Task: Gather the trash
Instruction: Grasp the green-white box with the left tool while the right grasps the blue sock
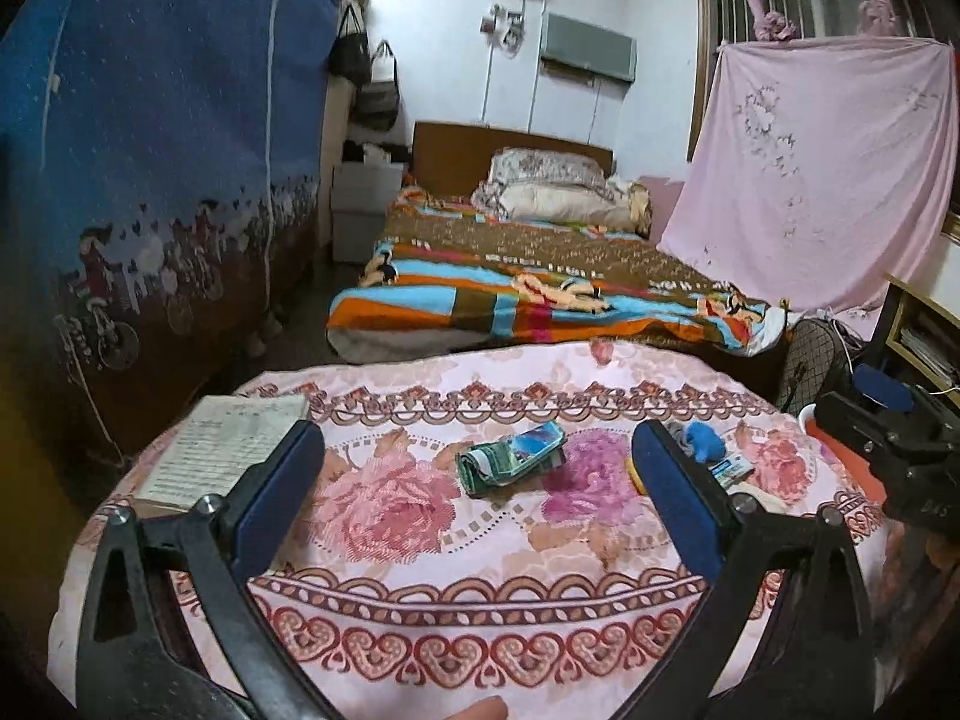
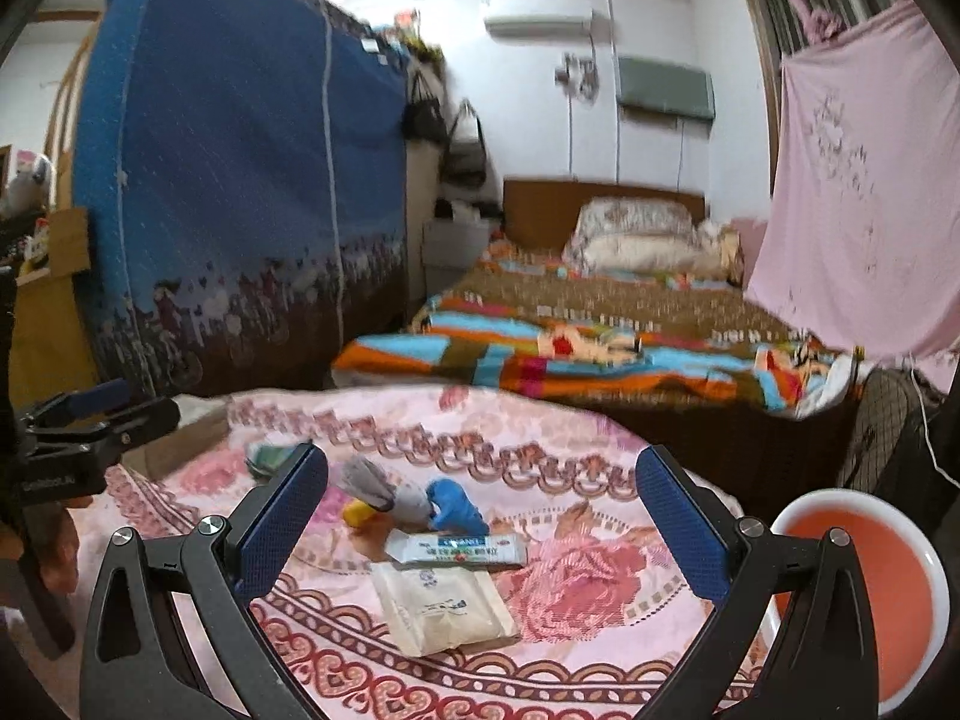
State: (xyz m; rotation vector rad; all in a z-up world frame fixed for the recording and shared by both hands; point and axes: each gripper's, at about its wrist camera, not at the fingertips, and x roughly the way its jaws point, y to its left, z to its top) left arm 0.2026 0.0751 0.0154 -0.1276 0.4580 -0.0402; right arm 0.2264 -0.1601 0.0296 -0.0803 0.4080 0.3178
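Trash lies on a round table with a pink floral cloth [image 1: 480, 576]. A crumpled green and blue wrapper [image 1: 510, 459] rests between the fingers of my open left gripper [image 1: 477, 441], a little beyond them. In the right wrist view, a beige packet [image 2: 441, 606], a white and green wrapper [image 2: 459, 549], a blue crumpled piece [image 2: 456, 504], a grey wad [image 2: 375, 486] and a yellow bit [image 2: 357, 513] lie ahead of my open right gripper [image 2: 483, 465]. Neither gripper holds anything. An orange bin with a white rim [image 2: 864, 594] stands at the table's right.
A printed booklet [image 1: 222, 450] lies on the table's left side. Behind the table are a bed with a striped blanket [image 1: 540, 288], a blue fabric wardrobe [image 1: 150, 180], a hanging pink sheet [image 1: 828, 168] and a fan [image 1: 816, 360]. A person's fingertip [image 1: 480, 708] shows at the bottom.
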